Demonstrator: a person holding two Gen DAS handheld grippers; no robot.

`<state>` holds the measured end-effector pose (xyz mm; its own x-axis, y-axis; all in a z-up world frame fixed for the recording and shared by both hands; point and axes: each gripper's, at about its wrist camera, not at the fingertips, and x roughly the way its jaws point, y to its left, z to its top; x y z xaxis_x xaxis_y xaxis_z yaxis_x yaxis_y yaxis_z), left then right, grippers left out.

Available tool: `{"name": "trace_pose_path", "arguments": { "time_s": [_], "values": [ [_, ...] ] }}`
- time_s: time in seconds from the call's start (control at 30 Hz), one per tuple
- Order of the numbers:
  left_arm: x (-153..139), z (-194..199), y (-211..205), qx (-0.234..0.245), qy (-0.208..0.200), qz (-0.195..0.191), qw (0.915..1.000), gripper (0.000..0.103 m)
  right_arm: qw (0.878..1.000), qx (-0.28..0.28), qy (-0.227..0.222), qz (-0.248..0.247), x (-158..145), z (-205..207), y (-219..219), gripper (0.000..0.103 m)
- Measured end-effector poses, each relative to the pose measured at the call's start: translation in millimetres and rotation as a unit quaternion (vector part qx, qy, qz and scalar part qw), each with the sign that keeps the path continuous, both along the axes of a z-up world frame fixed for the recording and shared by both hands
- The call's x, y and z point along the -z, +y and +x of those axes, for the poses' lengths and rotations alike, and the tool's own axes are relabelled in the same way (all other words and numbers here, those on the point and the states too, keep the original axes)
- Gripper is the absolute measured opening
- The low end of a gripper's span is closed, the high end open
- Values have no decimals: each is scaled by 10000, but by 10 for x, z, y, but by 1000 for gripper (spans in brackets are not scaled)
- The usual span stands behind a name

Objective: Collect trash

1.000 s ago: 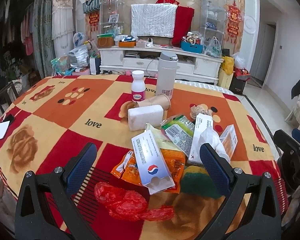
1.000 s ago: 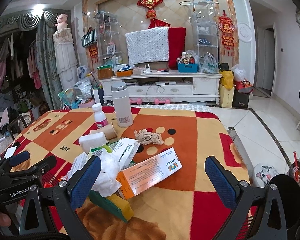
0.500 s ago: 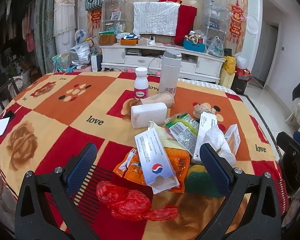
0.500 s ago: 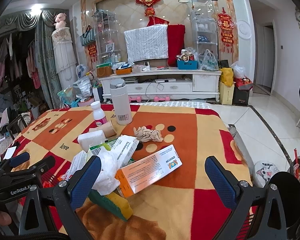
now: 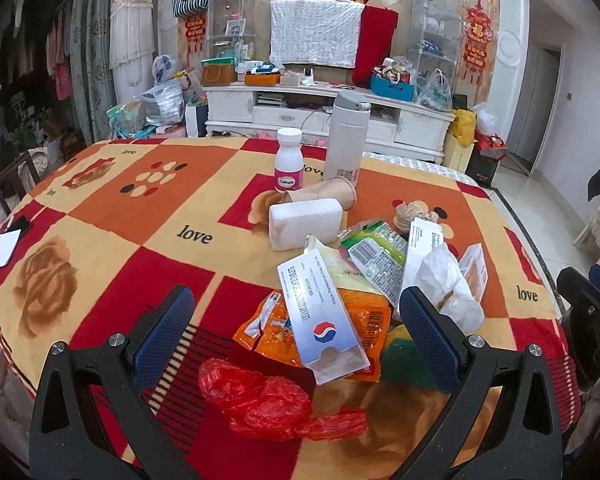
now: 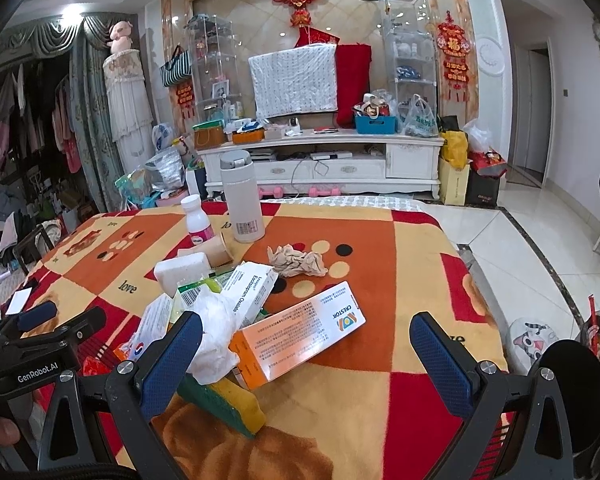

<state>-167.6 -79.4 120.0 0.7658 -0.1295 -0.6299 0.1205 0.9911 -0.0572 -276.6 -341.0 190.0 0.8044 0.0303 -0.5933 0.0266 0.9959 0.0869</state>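
Note:
A heap of trash lies on the blanket-covered table. In the left wrist view my open, empty left gripper hovers over a red plastic bag, an orange wrapper and a white-blue box. A white tissue lies by its right finger. In the right wrist view my open, empty right gripper stands over an orange CRESTOR box, with the tissue, a green-yellow sponge and a crumpled brown paper nearby.
A grey flask, a pink pill bottle, a tipped paper cup and a white foam block stand behind the heap. A phone and card lie at the left edge. A bin sits on the floor at the right.
Both views have shifted slightly; the left gripper has edged forward toward the heap. Nothing was taken hold of.

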Motion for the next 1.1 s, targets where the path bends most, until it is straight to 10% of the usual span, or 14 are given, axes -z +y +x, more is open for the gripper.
{"name": "trace_pose_path", "arguments": {
  "time_s": [0.73, 1.1],
  "values": [
    [241, 120, 325, -157, 377, 79, 9991, 102, 9989, -184, 426, 34, 258, 88, 33, 103],
    [365, 15, 677, 1, 823, 160, 9965, 102, 9868, -1226, 1002, 344, 606, 36, 320, 95]
  ]
}}
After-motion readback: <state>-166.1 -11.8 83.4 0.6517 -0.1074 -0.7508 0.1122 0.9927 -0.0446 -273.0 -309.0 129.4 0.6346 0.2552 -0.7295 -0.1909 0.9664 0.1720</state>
